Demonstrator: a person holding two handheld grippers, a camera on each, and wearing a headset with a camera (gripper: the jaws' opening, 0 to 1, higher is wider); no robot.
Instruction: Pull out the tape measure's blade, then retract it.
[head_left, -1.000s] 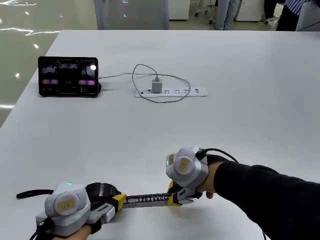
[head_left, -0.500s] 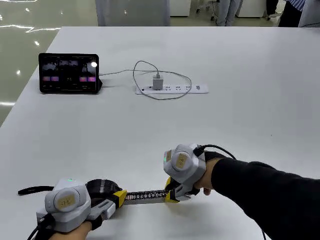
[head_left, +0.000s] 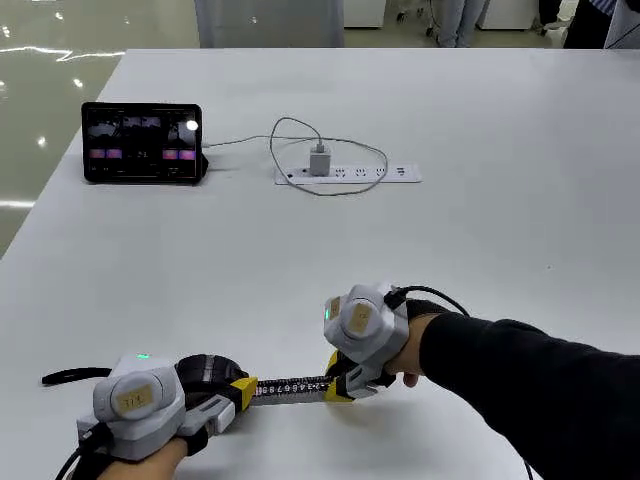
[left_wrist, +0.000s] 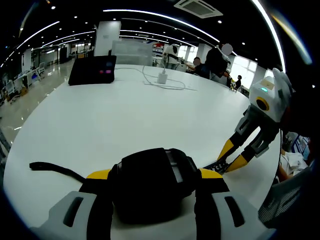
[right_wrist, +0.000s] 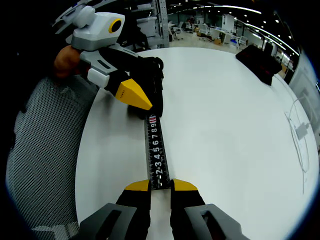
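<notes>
A white surface (head_left: 420, 250) seen from above, with the work low in the head view. At about 7 o'clock the left gripper (head_left: 232, 392) was closed around the black case of the tape measure (head_left: 205, 372), its yellow-tipped jaws pressing on either side of the case. The tape measure's black strap (head_left: 70, 377) trailed off toward 9 o'clock. A short stretch of the blade (right_wrist: 155, 150) ran flat just above the surface from the case toward 3 o'clock. At about 6 o'clock the right gripper (right_wrist: 160, 186) was pinched narrowly on the blade's free end, with printed numbers showing between the two grippers. Far off at 10 o'clock stood a lit tablet (head_left: 143, 142), and near 12 o'clock lay a power strip (head_left: 345, 173) with a looped cable.

The blade was only a little way out, so the task looked partly done. Whether it was going out or in could not be told. Full retraction into the case remained.
</notes>
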